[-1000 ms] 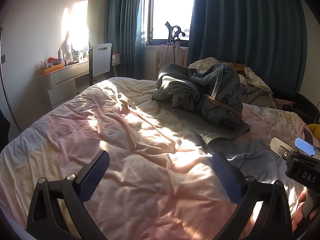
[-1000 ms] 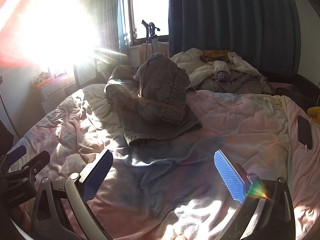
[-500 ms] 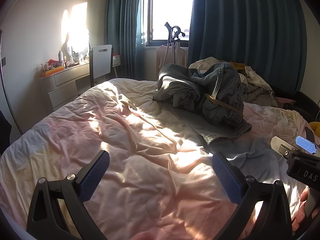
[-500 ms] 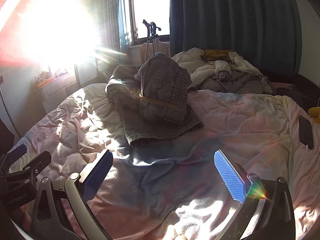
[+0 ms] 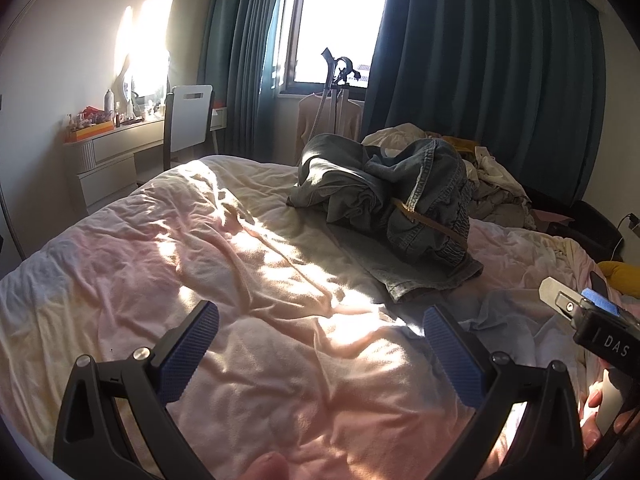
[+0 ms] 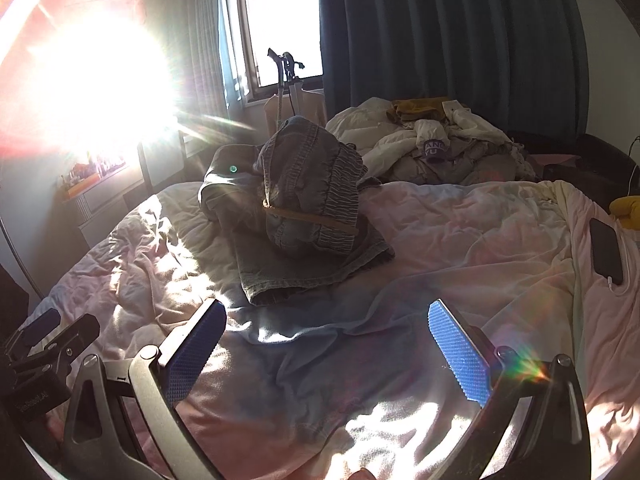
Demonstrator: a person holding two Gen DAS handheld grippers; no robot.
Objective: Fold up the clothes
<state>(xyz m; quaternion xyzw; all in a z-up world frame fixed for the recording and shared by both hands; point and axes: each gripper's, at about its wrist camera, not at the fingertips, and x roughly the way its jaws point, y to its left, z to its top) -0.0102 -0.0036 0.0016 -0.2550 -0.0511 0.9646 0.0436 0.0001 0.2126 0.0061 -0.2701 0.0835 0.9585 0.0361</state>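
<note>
A rumpled pink duvet [image 5: 248, 280] covers the bed across the lower half of both frames, with the crumpled denim garment [image 5: 384, 196] heaped right of centre in the left view and just left of centre in the right view, unfolded. A tan belt [image 6: 312, 218] is threaded through its waistband. Both left tongs [image 5: 320, 356] and right tongs [image 6: 328, 352] hang apart and empty at the bottom of their frames, well short of the heap. Likely trouble: the belt could snag a fold, the soft duvet could get pinched with the denim, and glare at the right view's upper left may hide edges. A phone [image 6: 606, 250] at right could be swept off.
</note>
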